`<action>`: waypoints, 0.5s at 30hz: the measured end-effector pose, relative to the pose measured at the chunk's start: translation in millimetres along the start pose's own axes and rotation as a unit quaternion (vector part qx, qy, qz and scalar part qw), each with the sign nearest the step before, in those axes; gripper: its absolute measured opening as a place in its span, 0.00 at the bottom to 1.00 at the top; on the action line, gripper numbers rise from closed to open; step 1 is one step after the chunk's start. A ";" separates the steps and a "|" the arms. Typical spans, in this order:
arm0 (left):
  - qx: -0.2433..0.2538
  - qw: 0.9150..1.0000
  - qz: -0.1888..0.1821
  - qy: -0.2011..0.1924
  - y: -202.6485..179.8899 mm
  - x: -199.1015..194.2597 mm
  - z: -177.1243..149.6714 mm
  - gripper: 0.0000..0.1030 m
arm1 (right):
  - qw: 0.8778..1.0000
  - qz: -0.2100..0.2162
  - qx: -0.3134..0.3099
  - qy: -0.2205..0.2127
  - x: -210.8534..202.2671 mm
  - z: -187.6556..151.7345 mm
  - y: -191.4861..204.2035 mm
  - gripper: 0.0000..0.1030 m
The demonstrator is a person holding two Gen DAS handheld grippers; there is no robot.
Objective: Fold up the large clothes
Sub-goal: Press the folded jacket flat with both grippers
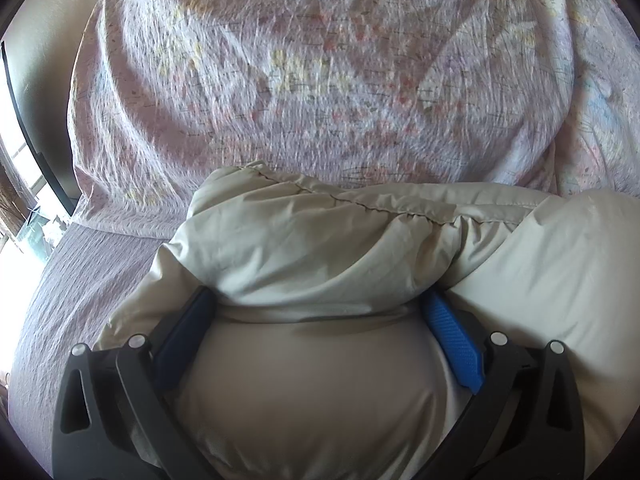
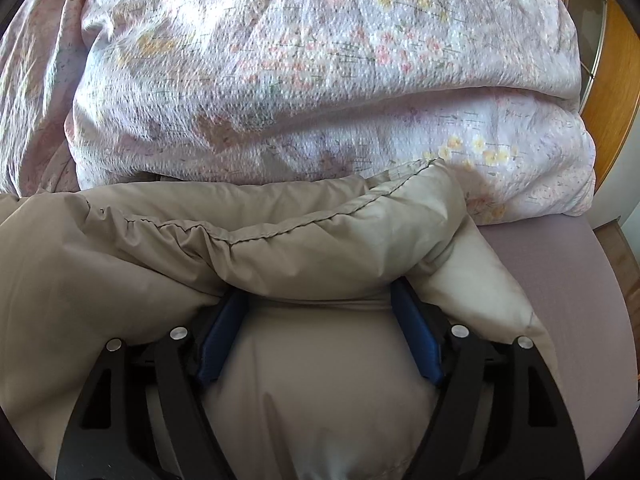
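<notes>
A puffy beige padded garment (image 1: 304, 236) lies on the bed and fills the lower half of both views (image 2: 248, 248). A stitched hem runs across its top fold. My left gripper (image 1: 316, 304) stands wide, its blue pads (image 1: 452, 336) either side of a thick bulge of the garment, with the fingertips hidden under the fold. My right gripper (image 2: 320, 296) stands the same way near the garment's right end, its blue pads (image 2: 416, 332) around padded fabric. Whether either gripper pinches the fabric is hidden.
A crumpled floral pink-and-white duvet (image 1: 304, 76) is heaped just behind the garment (image 2: 320, 80). The mauve bed sheet (image 1: 88, 264) shows at the left, and at the right (image 2: 568, 288). A window (image 1: 24, 184) lies far left; wooden furniture (image 2: 612, 80) far right.
</notes>
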State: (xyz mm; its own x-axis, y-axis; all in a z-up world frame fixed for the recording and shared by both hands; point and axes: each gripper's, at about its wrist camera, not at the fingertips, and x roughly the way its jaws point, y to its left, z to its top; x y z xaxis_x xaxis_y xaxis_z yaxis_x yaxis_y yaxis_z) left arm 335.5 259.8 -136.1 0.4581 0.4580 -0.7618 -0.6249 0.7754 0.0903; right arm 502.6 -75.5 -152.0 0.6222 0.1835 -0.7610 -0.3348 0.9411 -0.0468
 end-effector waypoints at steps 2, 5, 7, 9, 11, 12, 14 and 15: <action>0.000 1.000 0.000 -0.001 -0.7 0.5 -1.6 0.98 | 1.000 0.000 0.000 0.000 1.6 1.8 0.6 0.74; 0.000 1.000 0.000 -0.002 -0.7 0.2 -2.2 0.98 | 1.000 0.001 -0.001 0.000 0.7 4.6 0.5 0.74; -0.001 1.000 0.000 -0.002 -0.2 -0.3 -2.4 0.98 | 1.000 0.000 -0.001 -0.001 1.4 3.5 0.6 0.74; 0.000 1.000 0.000 -0.002 0.0 -0.7 -2.2 0.98 | 1.000 0.001 -0.001 -0.001 -4.0 7.1 -1.9 0.74; 0.000 1.000 0.000 -0.002 0.3 -1.6 -2.2 0.98 | 1.000 0.001 -0.001 -0.001 -4.1 6.9 -2.0 0.74; 0.000 1.000 0.000 -0.003 0.2 -1.9 -2.3 0.98 | 1.000 0.001 -0.002 -0.001 -4.9 7.8 -2.3 0.74; 0.000 1.000 -0.001 -0.003 0.6 -2.7 -2.2 0.98 | 1.000 0.001 -0.002 -0.002 -4.3 6.8 -2.1 0.74; 0.000 1.000 -0.001 -0.003 0.3 -2.4 -2.2 0.98 | 1.000 0.001 -0.002 -0.001 -5.0 7.6 -2.2 0.74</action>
State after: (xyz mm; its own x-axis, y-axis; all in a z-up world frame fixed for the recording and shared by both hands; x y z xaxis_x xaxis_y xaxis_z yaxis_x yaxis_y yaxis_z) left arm 332.7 258.0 -135.7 0.4622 0.4593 -0.7586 -0.6247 0.7757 0.0891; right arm 505.6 -76.4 -143.2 0.6234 0.1867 -0.7593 -0.3391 0.9396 -0.0474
